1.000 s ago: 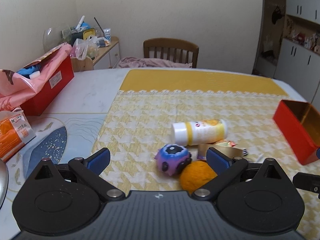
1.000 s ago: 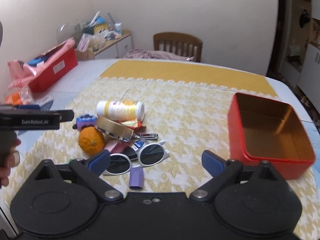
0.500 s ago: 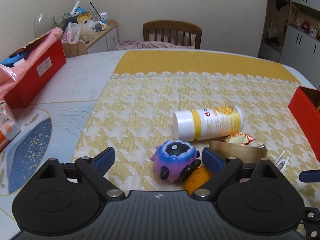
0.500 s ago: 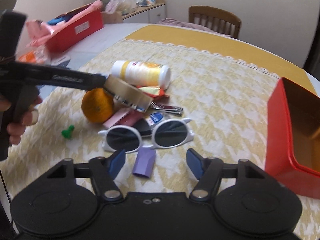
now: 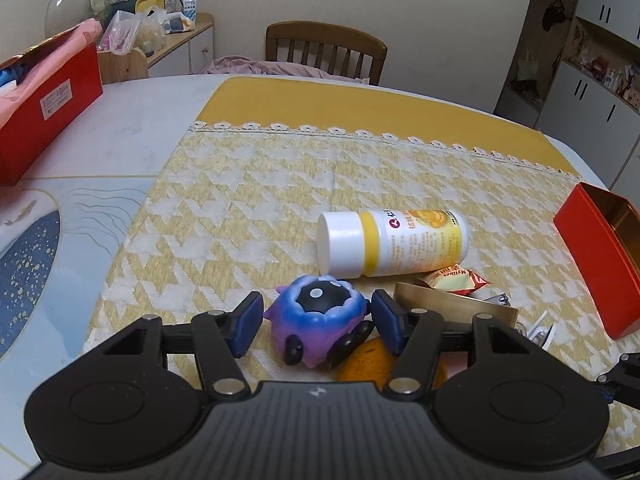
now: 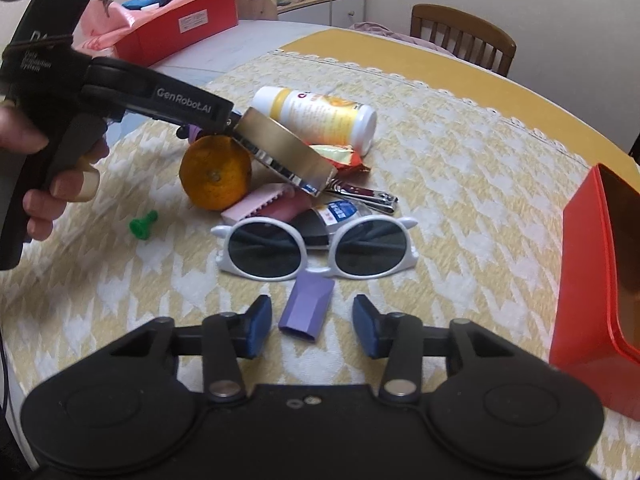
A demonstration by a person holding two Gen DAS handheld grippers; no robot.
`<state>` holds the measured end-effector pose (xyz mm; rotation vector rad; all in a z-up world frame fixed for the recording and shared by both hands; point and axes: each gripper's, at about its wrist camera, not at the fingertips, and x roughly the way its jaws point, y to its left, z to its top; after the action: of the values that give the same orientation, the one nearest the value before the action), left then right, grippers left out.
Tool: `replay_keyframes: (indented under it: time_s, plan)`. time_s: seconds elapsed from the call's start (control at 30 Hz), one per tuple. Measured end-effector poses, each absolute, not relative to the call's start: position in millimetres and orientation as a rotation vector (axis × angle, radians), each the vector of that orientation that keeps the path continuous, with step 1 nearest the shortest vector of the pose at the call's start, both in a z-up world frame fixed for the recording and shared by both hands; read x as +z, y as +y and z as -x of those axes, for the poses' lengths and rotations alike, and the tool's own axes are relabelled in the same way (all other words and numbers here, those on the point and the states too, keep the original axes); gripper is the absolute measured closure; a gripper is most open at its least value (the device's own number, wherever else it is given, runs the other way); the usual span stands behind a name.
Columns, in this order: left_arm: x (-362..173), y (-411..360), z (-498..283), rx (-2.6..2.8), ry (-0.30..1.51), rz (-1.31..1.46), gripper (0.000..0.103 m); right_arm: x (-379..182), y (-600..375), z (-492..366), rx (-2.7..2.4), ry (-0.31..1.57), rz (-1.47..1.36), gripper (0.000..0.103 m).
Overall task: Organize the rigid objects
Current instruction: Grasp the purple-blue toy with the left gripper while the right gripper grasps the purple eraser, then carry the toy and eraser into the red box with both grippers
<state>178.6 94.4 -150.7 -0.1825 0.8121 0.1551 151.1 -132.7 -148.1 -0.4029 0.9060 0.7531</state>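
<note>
Pinch the light, hard, maybe slippery purple block (image 6: 306, 304) near the cloth's (image 6: 440, 152) front edge by its long sides with the right gripper (image 6: 310, 318), just now closing, half open around it, not yet touching.

White-framed round sunglasses (image 6: 316, 246) lie behind small purple block (image 6: 307, 306); open red metal tin (image 6: 600, 280) right; orange fruit (image 6: 216, 172) left-rear.

The desk (image 5: 132, 132) is pale, with a yellow houndstooth cloth (image 5: 280, 184) spread over most of it. On the cloth lie a white-and-yellow bottle (image 5: 394, 242) on its side, a purple toy (image 5: 318, 320), an orange (image 6: 216, 176), white sunglasses (image 6: 316, 246), a small purple block (image 6: 307, 306), nail clippers (image 6: 366, 195) and a green peg (image 6: 143, 225). An open red tin (image 6: 592, 292) stands at the cloth's right side; a long red box (image 5: 48, 108) sits on the bare desk at far left.
</note>
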Motion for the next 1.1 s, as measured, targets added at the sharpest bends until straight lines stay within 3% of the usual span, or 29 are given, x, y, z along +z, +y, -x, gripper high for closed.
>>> replay_keyframes:
  time_s: [0.17, 0.57, 1.1]
  plan:
    - [-150.7, 95.3, -178.6, 0.160, 0.817, 0.200, 0.044, -147.9, -129.0, -147.0, 0.749, 0.883, 0.442, 0.083]
    - [-138.2, 111.2, -153.1, 0.217, 0.823, 0.221, 0.045, -130.2, -144.1, -140.0, 0.671, 0.847, 0.410, 0.083]
    - [-82.1, 108.1, -113.1, 0.124, 0.757, 0.224, 0.045, -63.9, -184.8, -120.5, 0.574, 0.769, 0.316, 0.083]
